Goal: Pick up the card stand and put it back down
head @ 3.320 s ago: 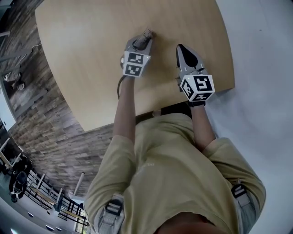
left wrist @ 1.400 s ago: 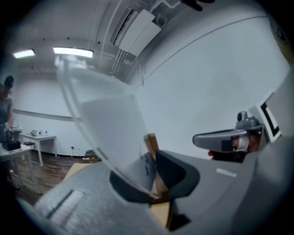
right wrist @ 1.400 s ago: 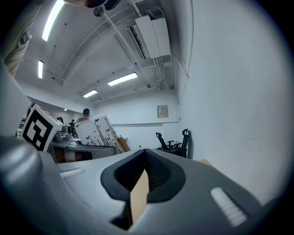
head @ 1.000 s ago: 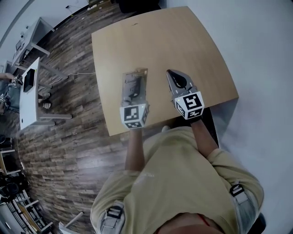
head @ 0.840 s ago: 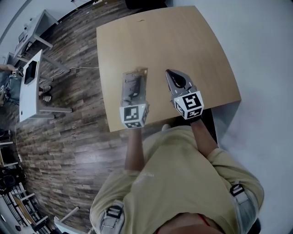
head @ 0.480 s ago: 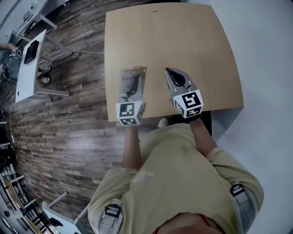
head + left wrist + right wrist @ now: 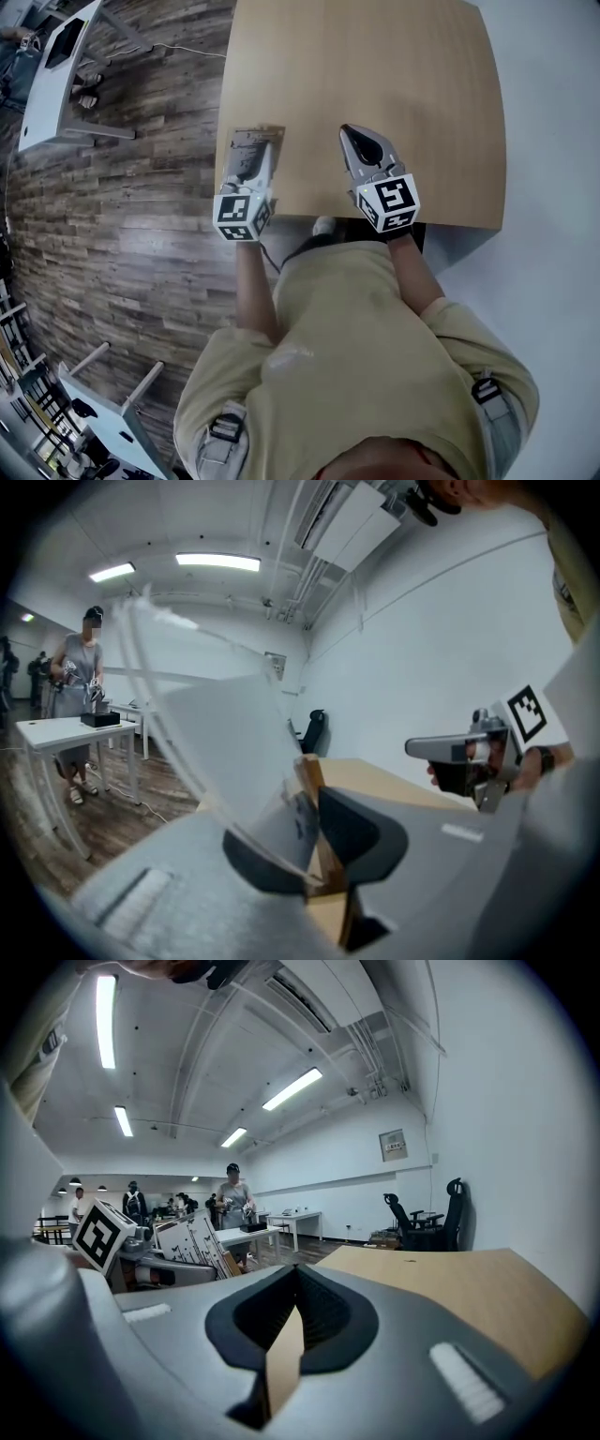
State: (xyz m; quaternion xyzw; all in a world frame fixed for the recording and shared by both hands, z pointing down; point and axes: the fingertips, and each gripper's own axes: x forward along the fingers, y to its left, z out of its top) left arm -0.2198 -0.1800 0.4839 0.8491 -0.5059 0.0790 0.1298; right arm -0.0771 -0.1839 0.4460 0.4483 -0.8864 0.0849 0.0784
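Note:
The card stand (image 7: 246,145) is a clear sheet in a wooden base. My left gripper (image 7: 255,169) is shut on it and holds it in the air over the near left edge of the wooden table (image 7: 375,66). In the left gripper view the clear sheet (image 7: 211,742) leans left and the wooden base (image 7: 311,778) sits between the dark pads (image 7: 361,829). My right gripper (image 7: 352,136) hovers over the table's near edge, shut and empty, its tips meeting in its own view (image 7: 295,1277). That view also catches the card stand (image 7: 192,1238) at the left.
The table's left edge drops to a wood-plank floor (image 7: 122,216). A white desk (image 7: 56,80) stands off to the left, with a person (image 7: 80,663) beside it. A black office chair (image 7: 455,1211) stands by the far wall. Other people (image 7: 232,1190) are at a distant desk.
The left gripper has carried the card stand leftward, from further in over the table to its left edge. The right gripper has kept its place.

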